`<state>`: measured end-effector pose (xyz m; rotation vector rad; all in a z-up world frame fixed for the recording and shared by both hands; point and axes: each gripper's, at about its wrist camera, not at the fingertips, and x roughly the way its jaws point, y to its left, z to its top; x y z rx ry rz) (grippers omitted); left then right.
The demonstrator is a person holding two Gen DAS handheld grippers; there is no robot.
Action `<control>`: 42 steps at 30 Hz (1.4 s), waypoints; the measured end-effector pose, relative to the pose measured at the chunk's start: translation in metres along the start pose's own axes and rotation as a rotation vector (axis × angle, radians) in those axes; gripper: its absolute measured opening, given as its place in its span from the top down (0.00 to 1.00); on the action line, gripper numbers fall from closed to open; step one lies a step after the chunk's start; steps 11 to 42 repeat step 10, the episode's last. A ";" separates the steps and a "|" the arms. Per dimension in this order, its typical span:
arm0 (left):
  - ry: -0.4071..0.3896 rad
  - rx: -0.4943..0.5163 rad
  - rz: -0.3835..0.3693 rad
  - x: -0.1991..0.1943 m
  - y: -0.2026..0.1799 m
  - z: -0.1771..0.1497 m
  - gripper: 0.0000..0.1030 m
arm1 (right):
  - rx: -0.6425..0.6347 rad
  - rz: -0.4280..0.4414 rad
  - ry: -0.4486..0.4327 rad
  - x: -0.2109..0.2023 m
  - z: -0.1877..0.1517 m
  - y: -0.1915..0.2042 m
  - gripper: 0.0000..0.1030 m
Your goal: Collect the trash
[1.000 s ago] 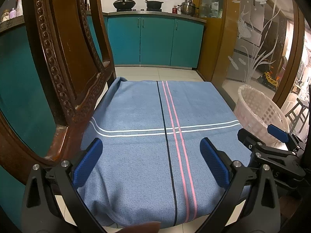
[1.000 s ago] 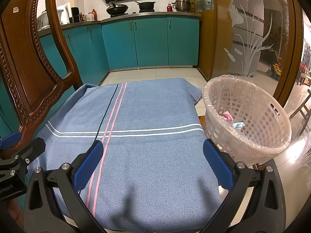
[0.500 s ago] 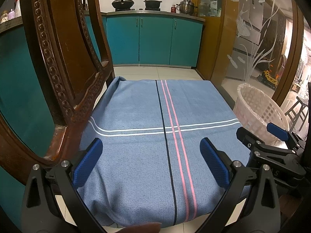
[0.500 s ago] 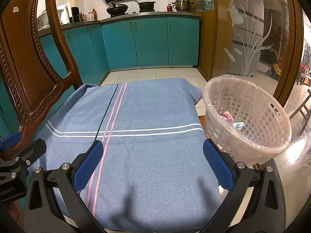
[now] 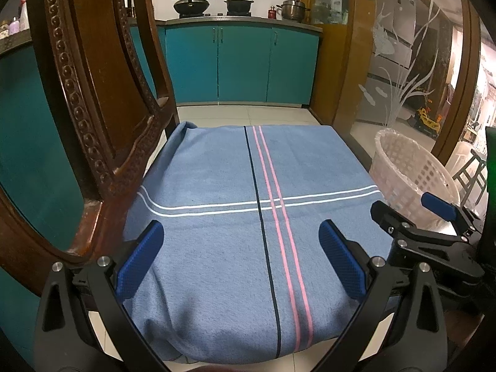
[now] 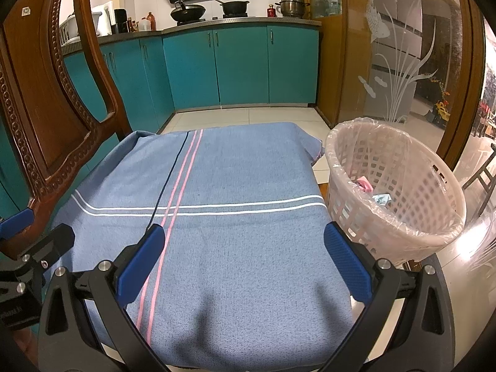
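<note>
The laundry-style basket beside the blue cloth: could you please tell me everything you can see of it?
The basket is pale pink plastic with a lattice of square holes in its wall and a thick rolled rim. A thin clear plastic liner is folded over that rim. It stands tilted, mouth leaning toward the camera, just right of the cloth-covered surface. Inside lie a pink scrap and a pale blue-green crumpled piece. The right gripper, open, hovers apart from it. In the left wrist view, only its near wall and rim show.
</note>
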<state>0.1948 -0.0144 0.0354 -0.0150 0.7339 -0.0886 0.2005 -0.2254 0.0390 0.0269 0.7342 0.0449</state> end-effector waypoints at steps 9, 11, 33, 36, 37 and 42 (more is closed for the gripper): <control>0.014 -0.036 0.020 0.010 0.007 0.003 0.03 | 0.046 0.008 -0.009 -0.003 -0.020 0.001 0.02; 0.015 -0.038 0.027 0.011 0.008 0.003 0.03 | 0.061 0.021 -0.013 -0.008 -0.029 0.003 0.02; 0.015 -0.038 0.027 0.011 0.008 0.003 0.03 | 0.061 0.021 -0.013 -0.008 -0.029 0.003 0.02; 0.015 -0.038 0.027 0.011 0.008 0.003 0.03 | 0.061 0.021 -0.013 -0.008 -0.029 0.003 0.02; 0.015 -0.038 0.027 0.011 0.008 0.003 0.03 | 0.061 0.021 -0.013 -0.008 -0.029 0.003 0.02; 0.015 -0.038 0.027 0.011 0.008 0.003 0.03 | 0.061 0.021 -0.013 -0.008 -0.029 0.003 0.02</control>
